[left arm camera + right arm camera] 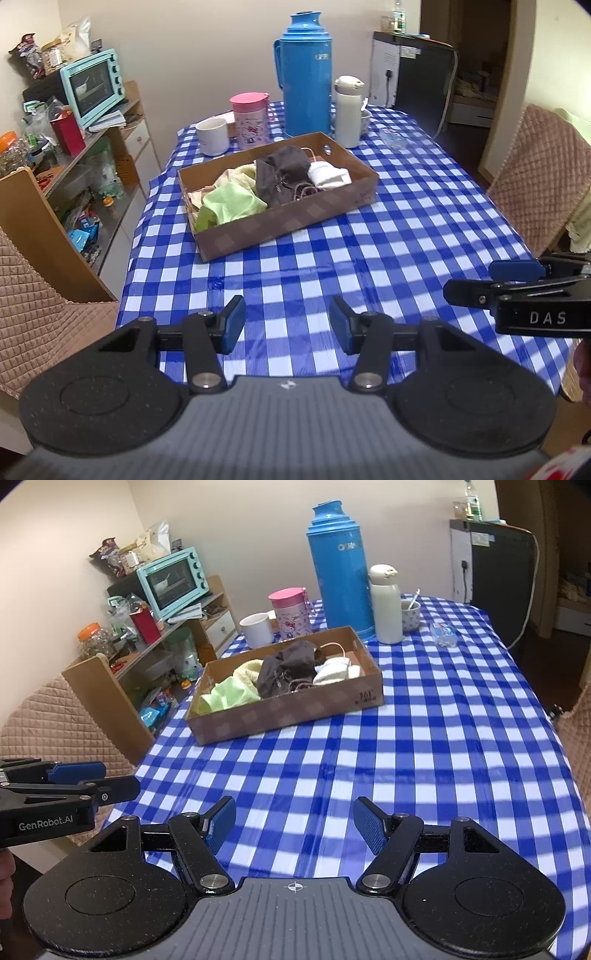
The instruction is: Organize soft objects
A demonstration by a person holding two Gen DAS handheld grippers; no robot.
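Blue-and-white checked cloth (406,221) covers a long table that fills both wrist views, with a cluttered shelf unit and a turquoise toaster oven (94,85) against the wall on the left. Toward the far end of the table sits a shallow cardboard tray (288,710), turned at an angle, and the soft things lie inside it: a light green cloth (227,698) at the near-left end, a cream fleecy piece (249,674) behind it, a dark brown bundle (288,668) in the middle, and white socks (334,672) at the right end. Behind the tray stand a tall blue thermos (338,572), a white flask (386,605), a pink-lidded jug (291,613) and a white mug (256,627).

Both tools hover over bare cloth at the near end, well apart from the tray. The left gripper (287,325) has its blue pads spread part-way with only tablecloth showing between them – nothing is pinched or touched. The right gripper (294,825) stands wider, its ribbed pads clearly parted and likewise empty. Each camera catches the other tool from the side at its frame edge – the right one at the right edge of the left view, the left one at the left edge of the right view – side by side and close together
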